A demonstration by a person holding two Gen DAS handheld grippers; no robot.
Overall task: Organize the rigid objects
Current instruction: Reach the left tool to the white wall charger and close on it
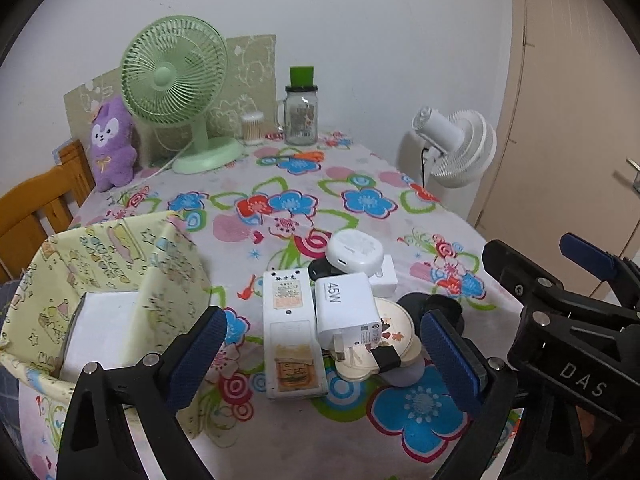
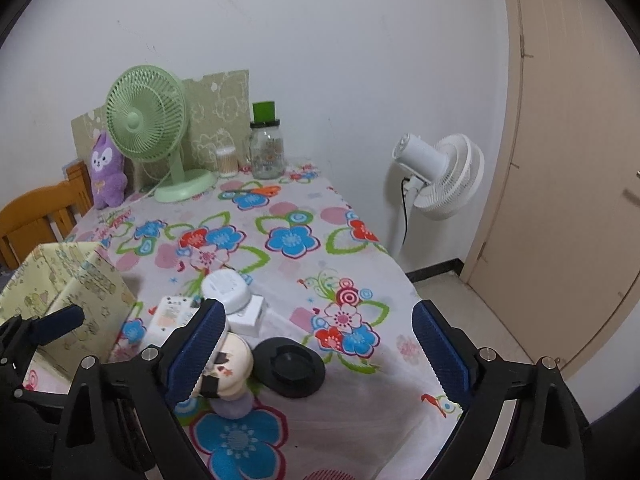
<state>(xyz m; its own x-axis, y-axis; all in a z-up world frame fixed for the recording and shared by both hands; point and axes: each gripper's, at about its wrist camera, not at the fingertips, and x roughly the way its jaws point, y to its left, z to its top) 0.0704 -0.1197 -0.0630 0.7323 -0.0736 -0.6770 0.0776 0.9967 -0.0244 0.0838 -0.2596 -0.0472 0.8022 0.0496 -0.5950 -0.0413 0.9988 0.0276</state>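
Note:
A cluster of small items lies on the floral tablecloth (image 1: 360, 184): a long white remote-like unit (image 1: 290, 332), a white 45W charger (image 1: 346, 312), a round white device (image 1: 354, 254), a small white box (image 1: 384, 280), a cream bear-shaped case (image 1: 394, 340) and a black round disc (image 2: 290, 368). My left gripper (image 1: 324, 360) hovers open over the remote-like unit and the charger, and its pads touch nothing. My right gripper (image 2: 320, 348) is open above the black disc, its left finger in front of the cream case (image 2: 236, 356). A yellow patterned fabric bin (image 1: 108, 264) at the left holds a white box (image 1: 104, 328).
At the table's far end stand a green desk fan (image 1: 176, 84), a purple plush toy (image 1: 112, 144), a cotton-swab jar (image 1: 252, 128) and a glass mug jar (image 1: 302, 116). A white floor fan (image 2: 440, 176) and a door are to the right. A wooden chair (image 1: 36, 208) stands at the left.

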